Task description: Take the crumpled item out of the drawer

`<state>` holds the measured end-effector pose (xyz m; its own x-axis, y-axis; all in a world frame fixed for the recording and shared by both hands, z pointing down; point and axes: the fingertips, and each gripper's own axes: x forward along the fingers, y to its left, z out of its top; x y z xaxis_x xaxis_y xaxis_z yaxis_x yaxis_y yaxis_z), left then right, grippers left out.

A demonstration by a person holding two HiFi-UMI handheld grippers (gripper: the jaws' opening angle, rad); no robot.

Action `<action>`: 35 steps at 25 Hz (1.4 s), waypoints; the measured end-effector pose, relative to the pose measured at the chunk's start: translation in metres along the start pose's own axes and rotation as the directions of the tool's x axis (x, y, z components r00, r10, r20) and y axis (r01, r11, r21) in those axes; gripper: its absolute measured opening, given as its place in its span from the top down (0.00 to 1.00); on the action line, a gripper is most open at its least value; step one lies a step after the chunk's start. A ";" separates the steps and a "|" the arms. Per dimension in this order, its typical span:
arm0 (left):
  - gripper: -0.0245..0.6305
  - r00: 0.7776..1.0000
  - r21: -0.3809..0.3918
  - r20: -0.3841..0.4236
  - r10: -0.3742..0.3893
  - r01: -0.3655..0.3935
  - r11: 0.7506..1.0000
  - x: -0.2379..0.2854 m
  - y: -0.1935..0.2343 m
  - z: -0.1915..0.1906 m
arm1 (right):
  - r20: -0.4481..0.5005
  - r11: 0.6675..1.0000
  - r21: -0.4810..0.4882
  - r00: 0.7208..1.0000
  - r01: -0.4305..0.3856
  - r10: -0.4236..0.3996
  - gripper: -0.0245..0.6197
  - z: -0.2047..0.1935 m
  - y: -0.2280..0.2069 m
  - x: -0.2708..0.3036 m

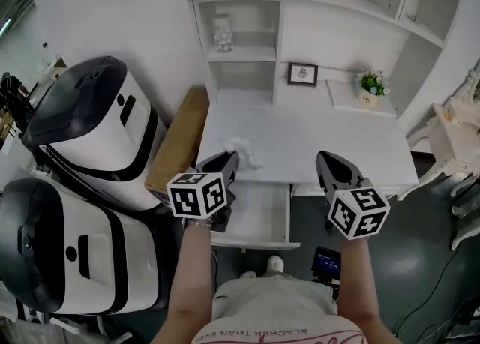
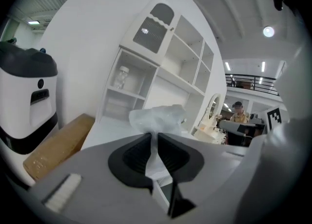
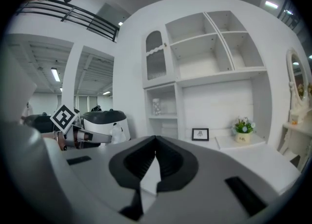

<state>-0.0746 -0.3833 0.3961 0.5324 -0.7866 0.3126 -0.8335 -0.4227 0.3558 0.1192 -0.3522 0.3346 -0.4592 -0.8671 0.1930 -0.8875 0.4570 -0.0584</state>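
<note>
- Below the shelves [image 1: 240, 43]: white desk [image 1: 337, 140], its drawer [image 1: 259, 211] pulled open.
- right gripper [image 3: 156, 140] clenched, nothing in it, over the desk's front edge.
- left gripper [image 2: 155, 135] pinching the crumpled item [image 2: 158, 115] at the desk's front-left, outside the drawer.

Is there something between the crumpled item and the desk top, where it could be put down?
Nothing visible stands in the way. The left tongs are shut on the crumpled item, and the desk top below it is bare.

Crumpled item [image 2: 158, 117]: translucent white wad, pinched in left tool [image 2: 152, 137], at desk [image 1: 337, 148] front edge; drawer [image 1: 259, 215] open.
</note>
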 end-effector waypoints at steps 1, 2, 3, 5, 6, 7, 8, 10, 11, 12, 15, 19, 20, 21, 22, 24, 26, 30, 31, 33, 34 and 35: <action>0.88 1.000 0.019 0.025 0.003 -0.004 1.000 -0.004 -0.002 0.009 | 0.014 1.000 -0.012 1.000 0.000 0.001 0.95 0.006 0.001 -0.001; 0.88 0.999 0.038 0.054 0.003 -0.005 0.999 -0.008 -0.004 0.017 | 0.029 1.000 -0.024 1.000 -0.001 0.001 0.95 0.011 0.003 -0.003; 0.88 0.996 0.058 0.085 -0.002 -0.003 0.998 -0.012 -0.006 0.027 | 0.044 0.999 -0.036 0.999 -0.002 0.003 0.95 0.017 0.004 -0.004; 0.88 0.988 0.101 0.152 -0.010 -0.005 0.995 -0.021 -0.012 0.045 | 0.072 0.999 -0.054 0.997 -0.006 0.010 0.95 0.028 0.008 -0.006; 0.88 0.983 0.127 0.184 -0.012 -0.012 0.992 -0.026 -0.015 0.054 | 0.086 0.998 -0.061 0.996 -0.008 0.013 0.95 0.034 0.010 -0.007; 0.88 0.977 0.156 0.215 -0.011 -0.023 0.987 -0.031 -0.017 0.062 | 0.103 0.998 -0.066 0.995 -0.008 0.015 0.95 0.039 0.012 -0.009; 0.88 0.970 0.189 0.245 -0.009 -0.038 0.981 -0.036 -0.020 0.070 | 0.123 0.997 -0.071 0.992 -0.006 0.014 0.95 0.045 0.013 -0.010; 0.88 0.953 0.258 0.304 -0.009 -0.073 0.964 -0.047 -0.026 0.085 | 0.170 0.996 -0.089 0.985 0.001 0.014 0.95 0.057 0.017 -0.015; 0.88 0.943 0.291 0.334 -0.011 -0.092 0.952 -0.051 -0.029 0.091 | 0.192 0.995 -0.103 0.981 0.004 0.016 0.95 0.063 0.020 -0.017; 0.88 0.932 0.323 0.363 -0.014 -0.111 0.940 -0.056 -0.031 0.097 | 0.211 0.993 -0.119 0.977 0.006 0.019 0.95 0.069 0.022 -0.019; 0.88 0.898 0.389 0.439 -0.025 -0.166 0.906 -0.068 -0.039 0.112 | 0.255 0.986 -0.168 0.967 0.015 0.029 0.95 0.083 0.028 -0.024; 0.88 0.852 0.433 0.522 -0.037 -0.227 0.872 -0.084 -0.049 0.130 | 0.299 0.974 -0.219 0.954 0.055 0.013 0.95 0.102 0.032 -0.030; 0.88 0.841 0.442 0.540 -0.036 -0.246 0.863 -0.087 -0.051 0.134 | 0.311 0.968 -0.239 0.950 0.077 0.001 0.95 0.107 0.033 -0.033; 0.88 0.831 0.449 0.556 -0.033 -0.266 0.853 -0.091 -0.053 0.138 | 0.324 0.960 -0.262 0.946 0.101 -0.011 0.95 0.111 0.033 -0.035; 0.88 0.821 0.455 0.570 -0.030 -0.285 0.844 -0.094 -0.055 0.141 | 0.338 0.950 -0.285 0.941 0.124 -0.021 0.95 0.115 0.033 -0.037; 0.88 0.804 0.457 0.594 -0.028 -0.310 0.834 -0.100 -0.058 0.146 | 0.364 0.935 -0.318 0.931 0.155 -0.031 0.95 0.122 0.035 -0.042; 0.88 0.790 0.451 0.612 -0.027 -0.321 0.833 -0.106 -0.060 0.150 | 0.384 0.930 -0.326 0.923 0.168 -0.032 0.95 0.126 0.037 -0.046; 0.88 0.782 0.457 0.621 -0.040 -0.321 0.829 -0.111 -0.064 0.152 | 0.398 0.930 -0.323 0.917 0.177 -0.037 0.95 0.129 0.036 -0.050; 0.88 0.782 0.457 0.622 -0.039 -0.322 0.829 -0.111 -0.064 0.152 | 0.399 0.929 -0.322 0.916 0.181 -0.040 0.95 0.129 0.035 -0.051; 0.88 0.782 0.456 0.622 -0.033 -0.327 0.828 -0.111 -0.063 0.152 | 0.401 0.928 -0.322 0.915 0.189 -0.047 0.95 0.130 0.033 -0.052; 0.88 0.782 0.454 0.622 -0.031 -0.329 0.828 -0.112 -0.062 0.153 | 0.401 0.927 -0.322 0.915 0.191 -0.049 0.95 0.130 0.032 -0.052; 0.88 0.782 0.453 0.623 -0.028 -0.331 0.828 -0.112 -0.062 0.153 | 0.401 0.926 -0.324 0.915 0.192 -0.049 0.95 0.131 0.033 -0.052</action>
<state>-0.1055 -0.3380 0.2043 0.3478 -0.8834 -0.3140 -0.9331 -0.2937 -0.2075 0.1093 -0.3180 0.1945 -0.3912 -0.8951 -0.2138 -0.8983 0.3208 0.3004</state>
